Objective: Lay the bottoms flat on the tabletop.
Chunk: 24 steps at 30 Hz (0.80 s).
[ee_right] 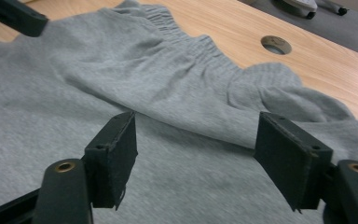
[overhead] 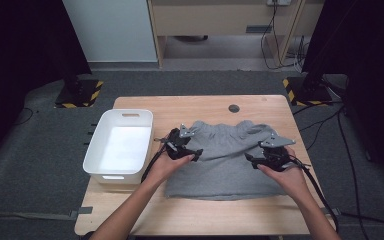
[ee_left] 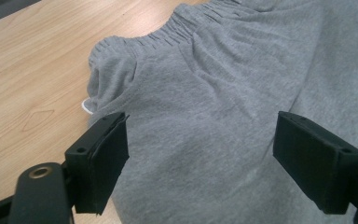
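grey shorts [overhead: 225, 160] lie flat, elastic waistband [overhead: 220, 129] toward table's far edge.

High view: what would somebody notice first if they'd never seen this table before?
Probably the grey garment spread across the middle of the wooden table, with the left gripper and right gripper hovering open over its two sides. Next, the white bin at the table's left edge.
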Tool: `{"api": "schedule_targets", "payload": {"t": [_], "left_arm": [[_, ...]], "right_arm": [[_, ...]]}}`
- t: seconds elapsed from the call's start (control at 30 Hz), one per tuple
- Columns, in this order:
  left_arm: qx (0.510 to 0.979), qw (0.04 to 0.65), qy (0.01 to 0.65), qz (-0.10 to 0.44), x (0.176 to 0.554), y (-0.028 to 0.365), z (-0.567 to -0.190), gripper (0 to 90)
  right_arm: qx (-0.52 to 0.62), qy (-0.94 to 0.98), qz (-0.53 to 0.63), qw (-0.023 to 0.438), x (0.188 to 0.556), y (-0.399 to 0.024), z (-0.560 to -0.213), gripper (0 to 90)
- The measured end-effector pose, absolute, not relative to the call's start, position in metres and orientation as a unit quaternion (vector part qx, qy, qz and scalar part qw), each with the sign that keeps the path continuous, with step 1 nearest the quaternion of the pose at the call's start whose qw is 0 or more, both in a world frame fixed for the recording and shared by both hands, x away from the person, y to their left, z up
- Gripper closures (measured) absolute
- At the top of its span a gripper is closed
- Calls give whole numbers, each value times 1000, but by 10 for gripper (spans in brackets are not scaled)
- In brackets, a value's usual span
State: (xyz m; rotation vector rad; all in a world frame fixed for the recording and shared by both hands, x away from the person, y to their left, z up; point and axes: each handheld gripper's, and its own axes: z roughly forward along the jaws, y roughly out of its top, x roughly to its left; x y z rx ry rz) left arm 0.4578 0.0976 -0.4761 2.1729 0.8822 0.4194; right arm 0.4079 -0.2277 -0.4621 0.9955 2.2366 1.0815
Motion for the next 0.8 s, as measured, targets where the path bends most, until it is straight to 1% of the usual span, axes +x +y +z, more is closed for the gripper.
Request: {"api": "schedule_targets", "payload": {"t": [0.67,0.8], "left_arm": [[846,375,346,156,478,94,-468,146],[851,363,348,154,481,95,-469,144]], "right_arm": [[319,834,404,199,399,-179,-458,221],[312,838,405,191,399,-172,-459,207]]}}
